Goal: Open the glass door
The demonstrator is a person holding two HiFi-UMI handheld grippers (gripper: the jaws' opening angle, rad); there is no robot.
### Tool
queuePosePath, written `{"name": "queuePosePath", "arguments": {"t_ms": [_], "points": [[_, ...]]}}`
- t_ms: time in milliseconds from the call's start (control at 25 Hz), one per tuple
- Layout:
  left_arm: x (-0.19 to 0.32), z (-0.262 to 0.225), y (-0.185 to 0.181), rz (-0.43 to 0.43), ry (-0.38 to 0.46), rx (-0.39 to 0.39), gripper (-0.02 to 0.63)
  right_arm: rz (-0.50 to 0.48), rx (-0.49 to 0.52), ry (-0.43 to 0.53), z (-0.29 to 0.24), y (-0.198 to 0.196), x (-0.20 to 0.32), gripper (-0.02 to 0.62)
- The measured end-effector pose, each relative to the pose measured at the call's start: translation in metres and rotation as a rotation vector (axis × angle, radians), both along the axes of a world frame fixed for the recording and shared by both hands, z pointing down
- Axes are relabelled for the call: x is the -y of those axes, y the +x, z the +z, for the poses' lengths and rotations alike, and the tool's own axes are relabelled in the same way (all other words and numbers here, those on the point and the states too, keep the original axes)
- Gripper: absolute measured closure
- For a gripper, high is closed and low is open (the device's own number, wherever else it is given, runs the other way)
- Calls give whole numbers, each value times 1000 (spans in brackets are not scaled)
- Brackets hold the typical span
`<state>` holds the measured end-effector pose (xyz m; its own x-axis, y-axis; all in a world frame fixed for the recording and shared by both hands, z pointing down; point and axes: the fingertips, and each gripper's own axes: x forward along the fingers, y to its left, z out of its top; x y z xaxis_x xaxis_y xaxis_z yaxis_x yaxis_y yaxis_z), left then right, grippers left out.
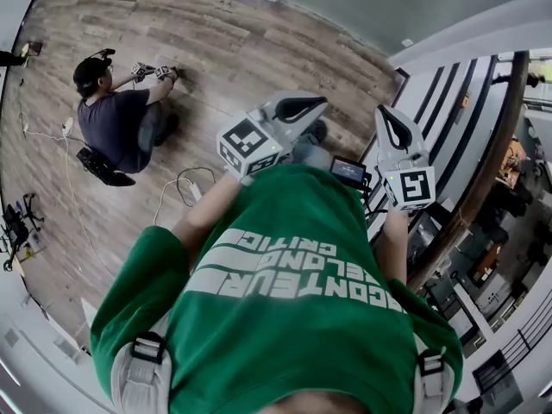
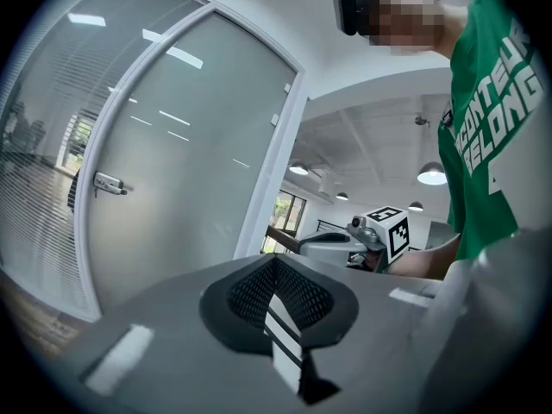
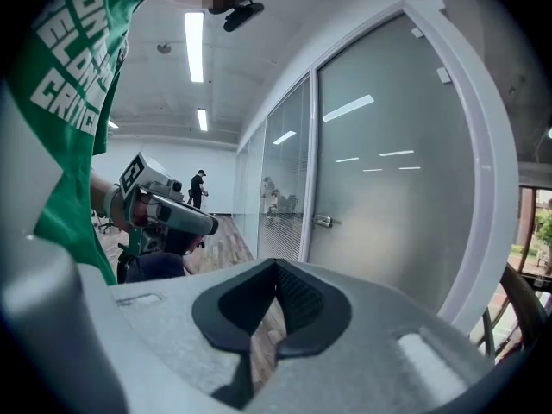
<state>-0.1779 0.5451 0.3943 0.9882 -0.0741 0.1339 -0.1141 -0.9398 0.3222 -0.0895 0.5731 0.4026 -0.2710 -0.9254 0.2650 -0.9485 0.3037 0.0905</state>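
In the left gripper view the frosted glass door (image 2: 181, 162) stands in a white frame ahead and to the left, with its metal handle (image 2: 110, 184) on the door's left side. The right gripper view shows the same door (image 3: 392, 171) to the right, handle (image 3: 323, 221) at mid-height. Both grippers are held out in front of a person in a green shirt, well short of the door. The left gripper (image 2: 278, 261) is shut with nothing in it. The right gripper (image 3: 274, 270) is shut and empty too. From the head view, the left gripper (image 1: 321, 102) and right gripper (image 1: 385, 112) point away from the body.
A person (image 1: 121, 123) crouches on the wooden floor (image 1: 233, 50) at the upper left, with cables (image 1: 185, 184) lying near. A curved railing (image 1: 492, 153) and steps run down the right side. Another person (image 3: 199, 188) stands far down the corridor beside glass partitions (image 3: 280, 188).
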Motion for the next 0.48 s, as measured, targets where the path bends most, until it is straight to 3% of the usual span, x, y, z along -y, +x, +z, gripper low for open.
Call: {"name": "queuePosePath", "arguments": {"t_ms": [480], "points": [[47, 7, 40, -106, -10, 24, 591, -47, 24, 5, 5, 60, 43, 603]]}}
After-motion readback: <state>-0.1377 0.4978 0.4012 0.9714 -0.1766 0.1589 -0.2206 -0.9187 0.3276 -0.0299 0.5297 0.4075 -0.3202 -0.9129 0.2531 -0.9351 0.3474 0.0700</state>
